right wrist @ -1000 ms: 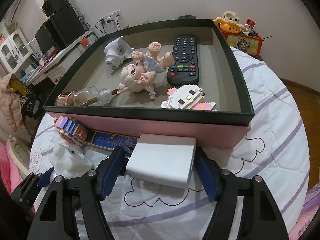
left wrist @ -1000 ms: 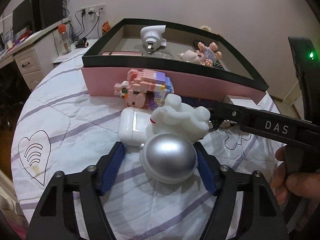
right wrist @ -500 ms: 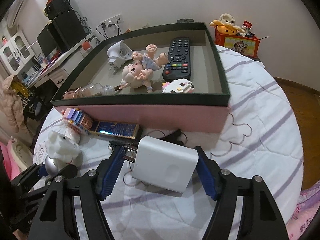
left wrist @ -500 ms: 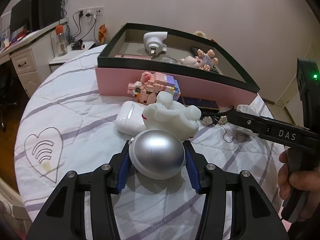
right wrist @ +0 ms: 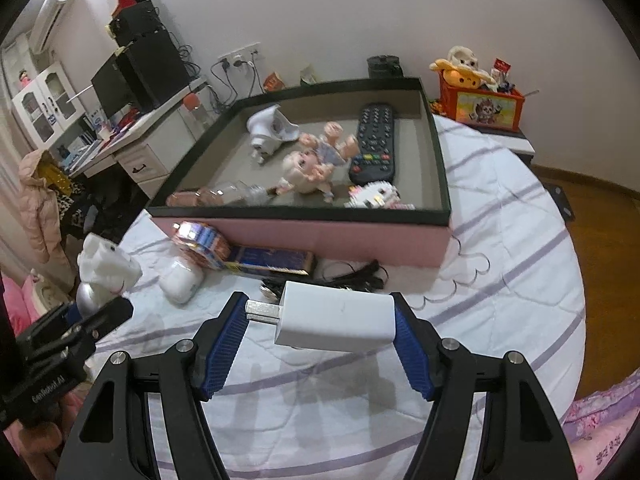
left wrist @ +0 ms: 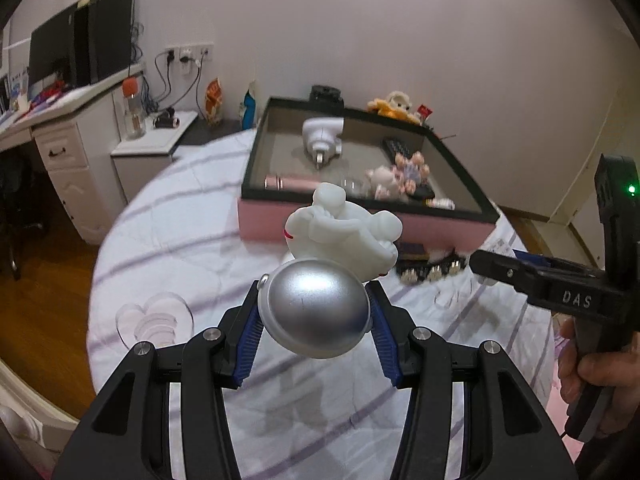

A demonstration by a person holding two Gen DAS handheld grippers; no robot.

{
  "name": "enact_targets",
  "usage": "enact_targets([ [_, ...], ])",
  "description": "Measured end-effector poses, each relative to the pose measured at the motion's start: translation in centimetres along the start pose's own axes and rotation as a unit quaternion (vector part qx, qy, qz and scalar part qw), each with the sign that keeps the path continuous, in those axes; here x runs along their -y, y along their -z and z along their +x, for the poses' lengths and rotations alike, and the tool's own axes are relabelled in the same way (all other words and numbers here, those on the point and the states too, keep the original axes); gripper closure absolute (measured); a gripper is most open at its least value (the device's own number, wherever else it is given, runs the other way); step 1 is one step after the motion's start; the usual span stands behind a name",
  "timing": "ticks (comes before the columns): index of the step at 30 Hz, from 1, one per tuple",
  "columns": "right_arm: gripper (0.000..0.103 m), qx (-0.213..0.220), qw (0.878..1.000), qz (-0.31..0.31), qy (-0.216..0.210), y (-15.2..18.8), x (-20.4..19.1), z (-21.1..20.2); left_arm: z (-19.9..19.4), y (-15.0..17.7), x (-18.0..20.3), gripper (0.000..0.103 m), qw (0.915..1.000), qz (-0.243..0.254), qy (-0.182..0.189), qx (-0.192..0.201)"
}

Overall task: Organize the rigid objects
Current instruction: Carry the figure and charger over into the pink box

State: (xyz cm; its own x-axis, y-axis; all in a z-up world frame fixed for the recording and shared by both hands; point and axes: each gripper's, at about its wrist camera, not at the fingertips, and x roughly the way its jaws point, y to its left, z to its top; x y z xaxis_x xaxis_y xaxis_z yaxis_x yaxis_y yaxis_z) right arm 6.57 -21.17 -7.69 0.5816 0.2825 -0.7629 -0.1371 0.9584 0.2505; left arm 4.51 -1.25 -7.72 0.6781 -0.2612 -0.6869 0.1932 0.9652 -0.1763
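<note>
My left gripper (left wrist: 314,310) is shut on the silver helmet of a white astronaut figure (left wrist: 344,232), held in the air above the bed. The right wrist view shows the same figure (right wrist: 106,264) at the far left. My right gripper (right wrist: 320,316) is shut on a white charger plug (right wrist: 340,320), whose metal prongs point left, also clear of the bed. Beyond both stands a pink box with a dark rim (left wrist: 260,220) (right wrist: 320,236). It holds a black remote (right wrist: 374,144), a doll (right wrist: 316,160), a white adapter (right wrist: 270,128), a block kitty (right wrist: 374,196) and a pink bottle (left wrist: 292,181).
On the white striped bedspread (right wrist: 500,280) in front of the box lie a white earbud case (right wrist: 180,280), a colourful block figure (right wrist: 204,240), a flat blue box (right wrist: 272,260) and a black cable (right wrist: 360,274). A desk and drawers stand left; a hand (left wrist: 592,372) holds the right gripper.
The left jaws closed on the astronaut's helmet and lifted it off the bed. The right gripper rose and drew back from the box with the charger still held.
</note>
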Motion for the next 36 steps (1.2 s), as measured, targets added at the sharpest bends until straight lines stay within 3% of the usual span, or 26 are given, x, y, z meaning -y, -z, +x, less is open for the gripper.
enact_targets([
  [5,0.032,0.021,0.999,-0.026,-0.004,-2.5,-1.4,-1.1,-0.1,-3.5,0.0,0.053,0.9997,0.01,0.005,0.021],
  [12,0.032,0.044,0.998,-0.051,-0.01,-9.3,-2.5,-0.3,2.5,-9.5,0.1,0.053,0.9993,0.023,0.002,0.03],
  [16,0.032,0.036,0.998,-0.054,-0.014,-13.2,-2.5,2.2,5.9,-12.2,0.4,0.053,0.9995,0.029,-0.008,0.012],
  [21,0.032,0.001,0.999,-0.046,-0.008,-16.8,-2.0,7.2,10.2,-13.3,0.6,0.053,0.999,0.035,-0.019,-0.021],
  [27,0.032,-0.047,0.999,-0.025,-0.006,-17.7,-0.4,12.4,14.2,-13.6,0.0,0.053,0.9974,0.03,-0.03,-0.058],
  [32,0.032,-0.068,0.997,-0.023,-0.004,-17.4,-0.1,14.2,15.9,-13.3,-0.1,0.052,0.9953,0.034,-0.043,-0.08],
  [34,0.031,-0.071,0.997,-0.022,0.0,-17.5,-0.1,14.6,16.1,-13.3,-0.1,0.041,0.9945,0.034,-0.055,-0.082],
  [36,0.022,-0.074,0.997,-0.022,-0.001,-17.3,-0.2,14.7,16.0,-13.3,-0.1,0.034,0.9952,0.034,-0.046,-0.079],
])
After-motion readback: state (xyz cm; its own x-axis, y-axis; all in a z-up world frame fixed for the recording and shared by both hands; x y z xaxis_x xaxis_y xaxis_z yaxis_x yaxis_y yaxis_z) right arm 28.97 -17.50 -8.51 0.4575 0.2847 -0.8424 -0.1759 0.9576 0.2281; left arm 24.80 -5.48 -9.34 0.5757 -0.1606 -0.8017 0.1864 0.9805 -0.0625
